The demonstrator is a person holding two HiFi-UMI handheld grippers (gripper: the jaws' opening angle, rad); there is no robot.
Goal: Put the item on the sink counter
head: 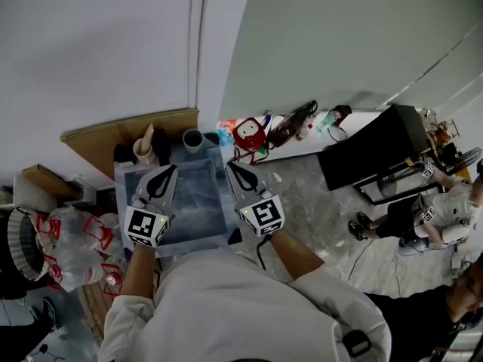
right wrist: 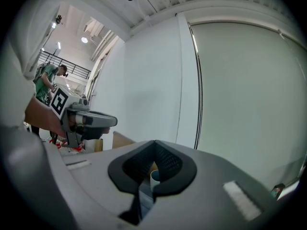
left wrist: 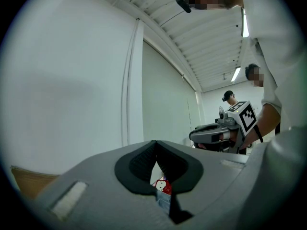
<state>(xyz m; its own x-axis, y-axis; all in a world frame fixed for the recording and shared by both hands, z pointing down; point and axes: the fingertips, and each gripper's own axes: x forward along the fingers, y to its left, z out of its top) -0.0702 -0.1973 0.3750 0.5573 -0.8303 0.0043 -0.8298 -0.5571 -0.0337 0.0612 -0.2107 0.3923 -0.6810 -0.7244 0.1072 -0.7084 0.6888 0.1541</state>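
I hold both grippers side by side above a blue-grey sink basin (head: 192, 202), and neither has anything in it. My left gripper (head: 167, 170) is shut over the basin's left part, its jaws meeting at the tips (left wrist: 156, 145). My right gripper (head: 230, 166) is shut as well, over the basin's right edge, tips touching (right wrist: 154, 145). At the basin's far rim stands a blue-grey cup (head: 193, 139), also seen through the right jaws' gap (right wrist: 154, 177). A beige cup (head: 143, 151) stands to its left. A red and white pack (head: 247, 134) lies to the right, past the rim.
A cardboard sheet (head: 106, 138) leans behind the sink against the white wall. Clear plastic bags (head: 72, 240) with red handles pile up at the left. A black table (head: 370, 157) and a seated person (head: 423, 217) are at the right, with bottles along the wall.
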